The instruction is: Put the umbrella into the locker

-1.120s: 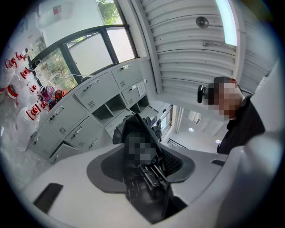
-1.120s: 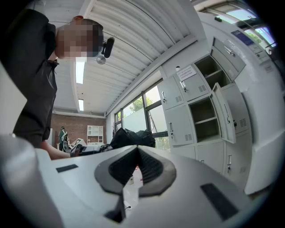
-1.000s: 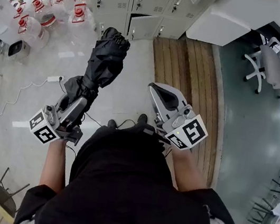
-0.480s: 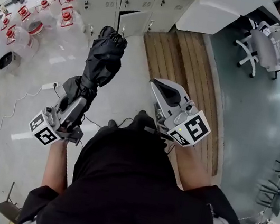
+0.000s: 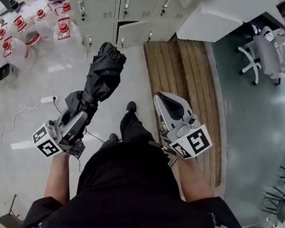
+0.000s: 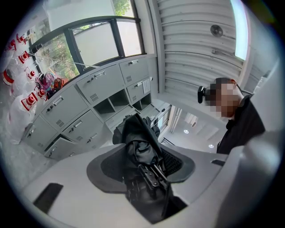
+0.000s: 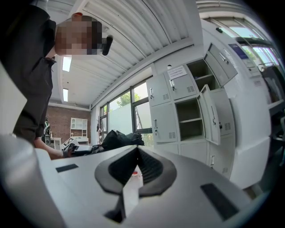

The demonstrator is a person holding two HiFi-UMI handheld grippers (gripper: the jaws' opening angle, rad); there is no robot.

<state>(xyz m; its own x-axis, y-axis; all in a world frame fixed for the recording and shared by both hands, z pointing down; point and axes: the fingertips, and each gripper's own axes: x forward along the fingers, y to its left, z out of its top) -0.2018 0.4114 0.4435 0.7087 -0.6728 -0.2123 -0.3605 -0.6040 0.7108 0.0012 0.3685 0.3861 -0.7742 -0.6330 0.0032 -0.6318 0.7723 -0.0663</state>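
left gripper (image 5: 79, 109): fingers are gripping the folded black fabric umbrella (image 5: 104, 74), centre-left of head view | right gripper (image 5: 164, 99): fingers are pressing together at centre-right | grey metal lockers (image 5: 99, 0): standing along upper edge, apart from umbrella

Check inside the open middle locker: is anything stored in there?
In the right gripper view the open locker shows one shelf and bare walls, nothing stored that I can see. Its swung door hides the interior's right edge.
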